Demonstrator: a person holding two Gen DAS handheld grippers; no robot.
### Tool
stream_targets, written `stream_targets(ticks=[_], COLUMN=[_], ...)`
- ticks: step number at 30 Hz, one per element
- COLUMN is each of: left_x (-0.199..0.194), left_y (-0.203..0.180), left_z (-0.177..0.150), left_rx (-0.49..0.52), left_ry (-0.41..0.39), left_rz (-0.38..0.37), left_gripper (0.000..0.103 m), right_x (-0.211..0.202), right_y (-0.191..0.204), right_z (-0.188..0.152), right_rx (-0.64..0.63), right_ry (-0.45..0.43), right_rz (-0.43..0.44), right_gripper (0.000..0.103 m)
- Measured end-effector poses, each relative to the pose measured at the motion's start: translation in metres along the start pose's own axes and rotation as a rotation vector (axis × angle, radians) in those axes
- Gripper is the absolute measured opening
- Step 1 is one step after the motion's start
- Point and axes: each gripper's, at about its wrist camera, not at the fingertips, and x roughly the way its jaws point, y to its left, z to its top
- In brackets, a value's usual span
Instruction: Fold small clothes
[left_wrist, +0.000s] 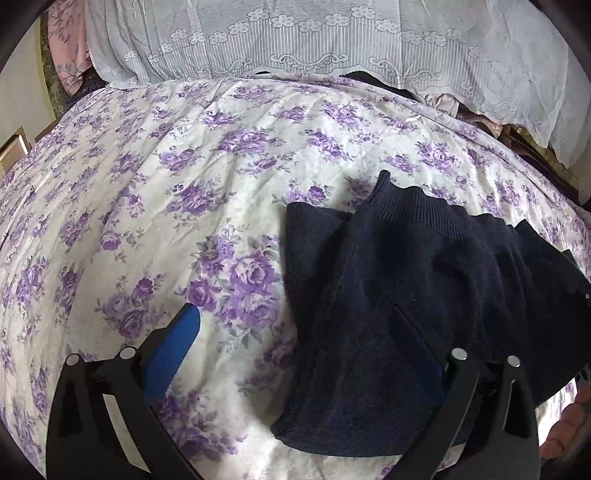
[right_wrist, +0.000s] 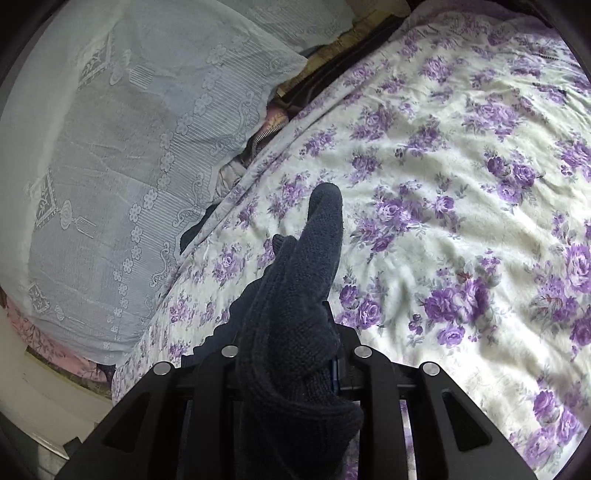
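Dark knit garment (left_wrist: 406, 295) on floral bed (left_wrist: 184, 184), soft, light, floppy; right gripper (right_wrist: 291, 332) jaws clamped on bunched knit, left gripper (left_wrist: 295, 339) jaws wide; best grip at ribbed hem

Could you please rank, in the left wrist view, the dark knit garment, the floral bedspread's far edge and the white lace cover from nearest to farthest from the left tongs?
From the left tongs:
1. Dark knit garment, at the right finger.
2. Floral bedspread's far edge, ahead.
3. White lace cover, beyond that edge.
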Motion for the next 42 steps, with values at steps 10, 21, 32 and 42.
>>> stream_targets(ticks=[10, 21, 32, 42], left_x=[-0.003, -0.004, 0.027, 0.028], left_y=[-0.015, -0.041, -0.061, -0.012], left_z=[0.000, 0.020, 0.052, 0.074], left_rx=[0.048, 0.083, 0.134, 0.000], left_ry=[-0.022, -0.045, 0.002, -0.023], left_rz=[-0.016, -0.069, -0.129, -0.185], left_gripper=[0.099, 0.099, 0.099, 0.098], right_x=[-0.017, -0.030, -0.035, -0.037], right_y=[0.046, 0.078, 0.118, 0.163], right_z=[-0.016, -0.035, -0.073, -0.113], right_rx=[-0.270, -0.379, -0.534, -0.759], right_ry=[-0.018, 0.012, 0.052, 0.028], right_rz=[0.081, 0.140, 0.167, 0.127], right_gripper=[0.025, 0.025, 0.026, 0.027])
